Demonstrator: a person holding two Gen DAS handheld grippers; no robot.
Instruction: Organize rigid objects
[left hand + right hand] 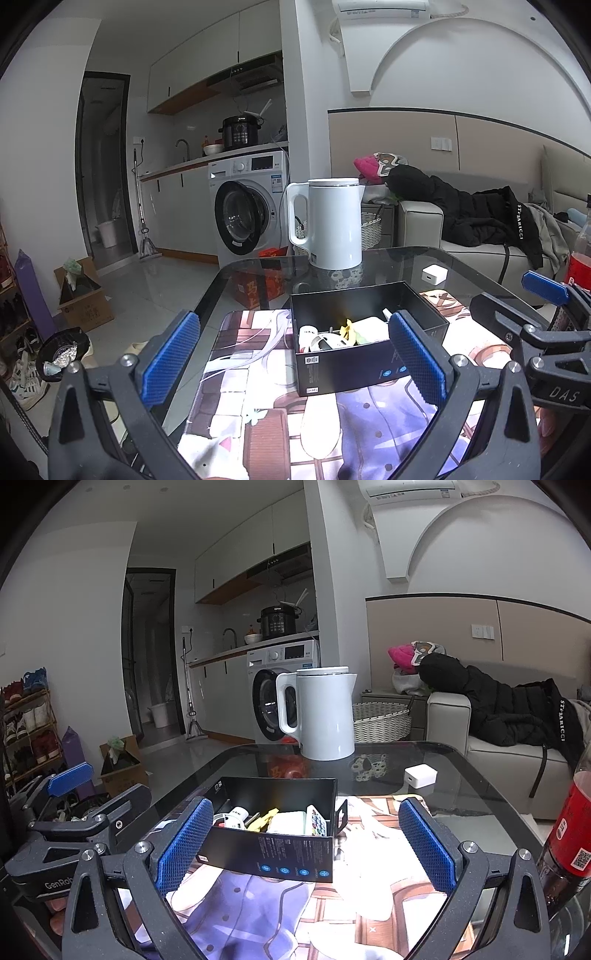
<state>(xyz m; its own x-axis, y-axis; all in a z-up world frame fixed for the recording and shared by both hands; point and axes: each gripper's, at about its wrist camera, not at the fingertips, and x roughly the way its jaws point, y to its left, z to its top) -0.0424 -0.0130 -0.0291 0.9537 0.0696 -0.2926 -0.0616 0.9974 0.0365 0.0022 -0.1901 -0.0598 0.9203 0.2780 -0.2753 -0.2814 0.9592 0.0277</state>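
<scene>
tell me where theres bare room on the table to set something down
Bare glass lies between the white kettle and the white charger cube, and left of the black box. The box is crowded. The red bottle blocks the right edge.

A: Setting?

B: Small home, studio flat. Kitchenette along the far wall: white cabinets [207, 66], range hood [255, 75], sink tap [183, 147], black pressure cooker [240, 131] on the counter, front-loading washing machine [249, 206] built in beneath.

A: Living area in the same room?

B: Yes. Beige sofa [491, 746] with a black coat [509, 709] thrown over it, wicker basket [380, 722] beside it, wall air conditioner [410, 489] above.

A: Other domestic signs?

B: Shoe rack [27, 723], mop [142, 206] against the cabinets, open cardboard box [85, 302] on the floor, white kettle [332, 221] on a glass table [461, 266].
</scene>
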